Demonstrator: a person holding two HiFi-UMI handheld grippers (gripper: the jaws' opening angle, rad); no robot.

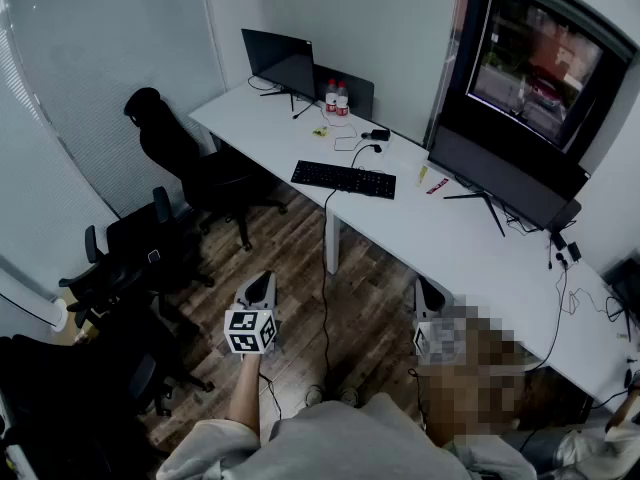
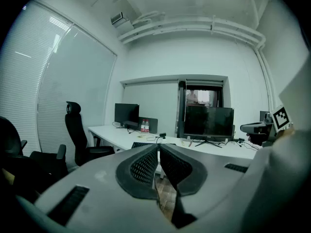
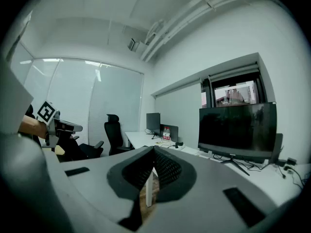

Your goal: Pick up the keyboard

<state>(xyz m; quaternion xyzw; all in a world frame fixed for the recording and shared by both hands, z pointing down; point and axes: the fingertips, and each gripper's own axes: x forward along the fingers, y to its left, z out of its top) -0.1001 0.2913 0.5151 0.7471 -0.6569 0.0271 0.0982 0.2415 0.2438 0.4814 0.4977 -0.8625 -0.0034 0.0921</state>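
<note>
A black keyboard (image 1: 344,179) lies flat on the long white desk (image 1: 440,238), near its front edge and far ahead of both grippers. My left gripper (image 1: 262,282) hangs over the wooden floor with its jaws together, holding nothing. The right gripper (image 1: 428,292) is level with it by the desk's edge, partly hidden under a mosaic patch. In the left gripper view the jaws (image 2: 158,146) meet at the tips, and a sliver of the keyboard (image 2: 139,144) shows just left of them. The right gripper view shows its jaws (image 3: 153,150) shut and empty too.
A large dark screen (image 1: 520,88) stands at the desk's right, a smaller monitor (image 1: 280,60) and two bottles (image 1: 336,98) at the far end. Black office chairs (image 1: 190,158) (image 1: 130,258) crowd the left. A cable (image 1: 324,268) hangs from the desk to the floor.
</note>
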